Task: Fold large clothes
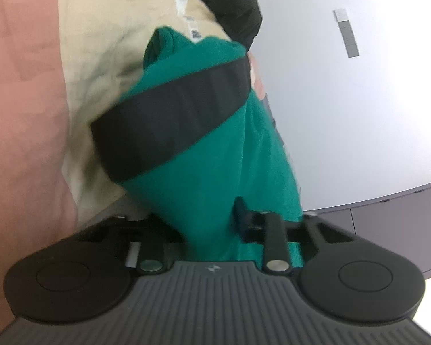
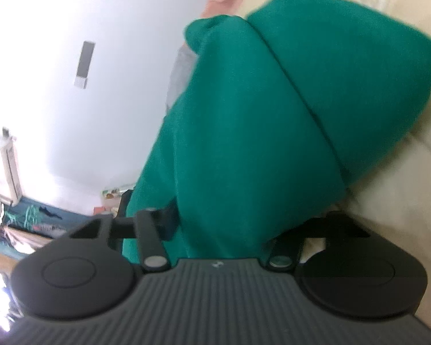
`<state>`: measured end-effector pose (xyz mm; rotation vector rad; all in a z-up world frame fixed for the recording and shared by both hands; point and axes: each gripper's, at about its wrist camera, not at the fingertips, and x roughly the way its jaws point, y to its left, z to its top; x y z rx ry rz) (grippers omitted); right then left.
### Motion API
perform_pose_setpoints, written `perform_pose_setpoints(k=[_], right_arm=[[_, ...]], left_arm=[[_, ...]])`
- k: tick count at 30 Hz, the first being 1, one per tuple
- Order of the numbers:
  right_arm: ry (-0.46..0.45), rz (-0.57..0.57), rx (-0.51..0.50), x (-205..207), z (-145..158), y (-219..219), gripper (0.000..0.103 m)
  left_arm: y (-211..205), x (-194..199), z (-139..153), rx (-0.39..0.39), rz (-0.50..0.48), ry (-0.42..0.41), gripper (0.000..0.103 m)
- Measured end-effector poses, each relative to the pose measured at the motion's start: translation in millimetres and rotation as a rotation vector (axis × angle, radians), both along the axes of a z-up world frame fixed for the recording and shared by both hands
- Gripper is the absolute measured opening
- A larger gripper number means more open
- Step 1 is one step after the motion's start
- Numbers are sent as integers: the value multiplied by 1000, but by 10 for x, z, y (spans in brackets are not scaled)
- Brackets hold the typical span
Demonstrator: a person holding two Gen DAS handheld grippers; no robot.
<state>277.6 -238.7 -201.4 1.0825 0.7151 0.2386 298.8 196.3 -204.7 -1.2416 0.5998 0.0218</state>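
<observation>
Left gripper [image 1: 212, 224]: I see its jaws closed on the green garment [image 1: 204, 155], cloth bunched between them.
Black band [image 1: 172, 115]: crosses the green cloth just ahead of my left jaws.
Cream fabric [image 1: 100, 57]: behind and left of the garment, pink fabric [image 1: 23, 115] further left.
White wall [image 1: 344, 115]: right of the left gripper.
Right gripper [image 2: 224, 230]: I see it clamped on the same green garment [image 2: 244, 129], which fills the view ahead and hides what lies beyond.
Cream surface [image 2: 402, 187]: right of the right gripper.

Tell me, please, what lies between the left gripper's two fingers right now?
Green garment fabric fills the gap of the left gripper; the left wrist view shows it.
</observation>
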Motion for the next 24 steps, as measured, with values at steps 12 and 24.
perform_pose_setpoints(k=[12,24], right_arm=[[-137,92,-121,-648,571,-166,34],[-212,61,-203,-1480,903,-387,31]], left_arm=[[-47,-872,633,143,-32,-82,17],[-405,-1669,929,199,-100,-81,20]])
